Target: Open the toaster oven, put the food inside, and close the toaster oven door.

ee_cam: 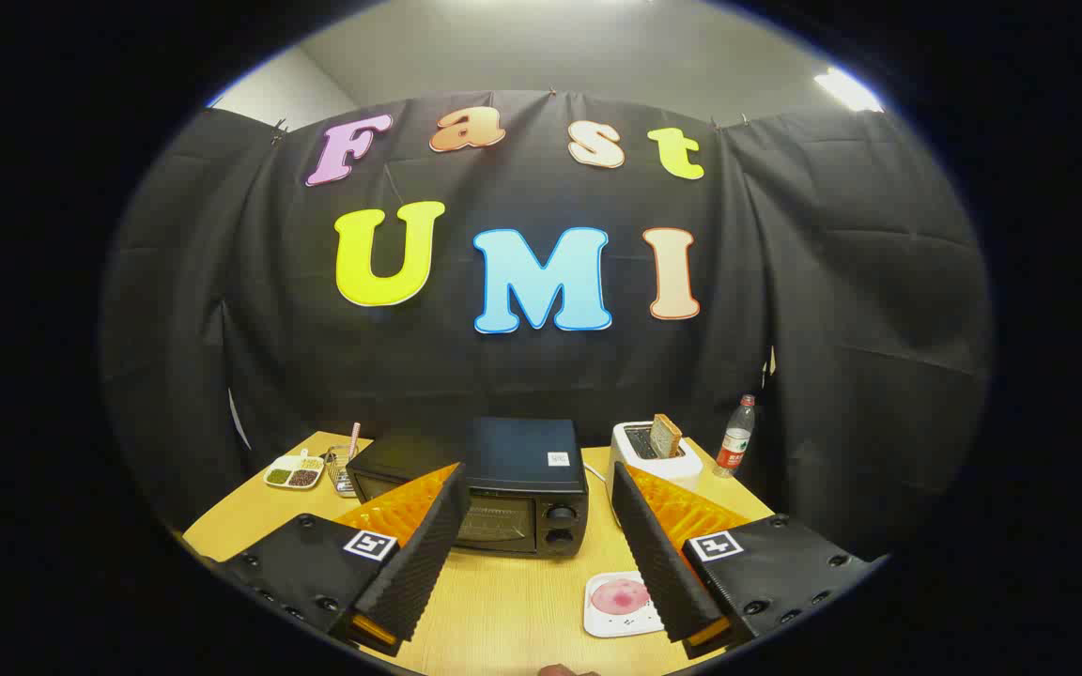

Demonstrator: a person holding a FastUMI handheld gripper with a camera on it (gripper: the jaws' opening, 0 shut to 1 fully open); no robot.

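Note:
A black toaster oven [485, 483] stands in the middle of the wooden table [513, 606], its glass door shut and two knobs at its right side. It sits beyond my fingers, partly hidden by the left one. A white square plate [618, 606] with a pink round piece of food [620, 594] lies on the table near the right finger, which overlaps its right edge. My gripper [537, 488] hovers above the table's near side, open wide, with nothing between the fingers.
A white pop-up toaster [656, 453] with a slice of bread sticking up stands right of the oven. A plastic bottle [736, 437] stands at the far right corner. A divided dish [295, 472] and a small wire basket [342, 469] sit far left.

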